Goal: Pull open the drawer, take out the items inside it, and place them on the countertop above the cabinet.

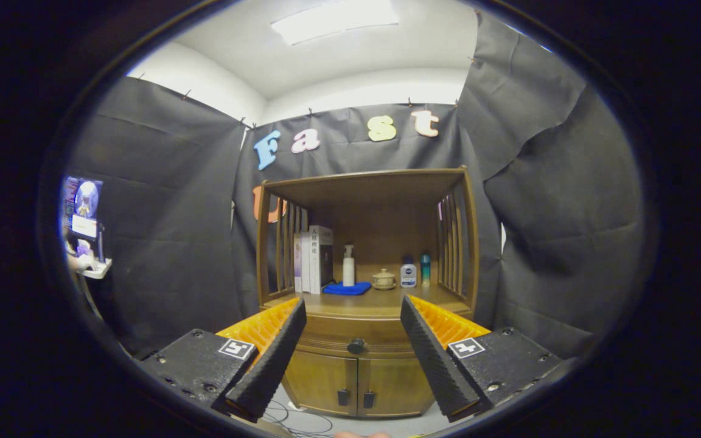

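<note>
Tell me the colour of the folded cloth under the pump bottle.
Blue cloth, clearest in the gripper view.

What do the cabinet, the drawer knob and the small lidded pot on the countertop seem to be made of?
Cabinet: likely wood, brown with a soft sheen and slatted sides.
Drawer knob: dark, round, perhaps metal or painted wood; too small to tell.
Small lidded pot: probably ceramic, pale beige glaze.
The gripper hangs in front of the cabinet, jaws open, holding nothing.

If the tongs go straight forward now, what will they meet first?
Probably the drawer knob, centred between the open tongs on the cabinet front. The way to it looks free, though depth is unclear.
</note>
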Demonstrator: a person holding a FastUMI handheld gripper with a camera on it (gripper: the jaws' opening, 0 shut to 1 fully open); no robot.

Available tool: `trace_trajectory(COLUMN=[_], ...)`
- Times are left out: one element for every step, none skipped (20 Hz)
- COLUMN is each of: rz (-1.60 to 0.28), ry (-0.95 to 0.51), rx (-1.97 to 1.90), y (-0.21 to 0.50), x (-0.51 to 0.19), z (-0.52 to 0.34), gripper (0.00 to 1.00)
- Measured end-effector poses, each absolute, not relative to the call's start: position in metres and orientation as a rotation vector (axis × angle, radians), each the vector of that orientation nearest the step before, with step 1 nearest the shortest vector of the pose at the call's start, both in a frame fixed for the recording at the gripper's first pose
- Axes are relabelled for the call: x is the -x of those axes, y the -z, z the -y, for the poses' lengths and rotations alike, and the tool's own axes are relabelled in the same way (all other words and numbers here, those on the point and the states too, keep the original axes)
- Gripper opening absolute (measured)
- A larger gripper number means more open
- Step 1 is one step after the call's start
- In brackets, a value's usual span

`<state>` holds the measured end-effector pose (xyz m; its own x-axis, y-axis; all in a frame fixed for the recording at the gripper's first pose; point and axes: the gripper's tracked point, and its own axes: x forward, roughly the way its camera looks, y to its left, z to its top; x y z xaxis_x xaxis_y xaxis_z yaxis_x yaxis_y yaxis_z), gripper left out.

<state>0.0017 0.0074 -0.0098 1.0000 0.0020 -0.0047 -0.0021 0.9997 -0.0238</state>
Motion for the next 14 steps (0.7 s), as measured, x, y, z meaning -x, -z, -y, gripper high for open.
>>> trace_trajectory(rz=[-0.027, -0.040, -0.051, -0.069, -0.086, -0.100, -0.108, -0.120, -0.132, -0.149, -0.166, -0.185, -0.202, -0.217], ry=[-0.008, -0.007, 0.000, 0.011, 0.017, 0.019, 0.020, 0.030, 0.037, 0.046, 0.052, 0.062, 0.067, 0.079], rx=[0.023, 0.020, 0.016, 0.012, 0.003, -0.009, -0.022, -0.033, -0.043, -0.052, -0.062, -0.072, -0.080, -0.086], y=[0.016, 0.021, 0.025, 0.032, 0.037, 0.046, 0.054, 0.065, 0.075, 0.083, 0.093, 0.105, 0.115, 0.125], x=[-0.005, -0.008, -0.013, -0.021, -0.029, -0.037, -0.048, -0.060, -0.072, -0.081, -0.088, -0.100, -0.113, -0.127], z=[-0.009, -0.009, -0.008, -0.005, -0.004, -0.004, -0.004, -0.002, -0.001, 0.002, 0.002, 0.002, 0.004, 0.006], gripper=[1.00, 1.00, 1.00, 1.00, 1.00, 1.00, 1.00, 1.00, 1.00, 1.00, 1.00, 1.00, 1.00, 1.00])
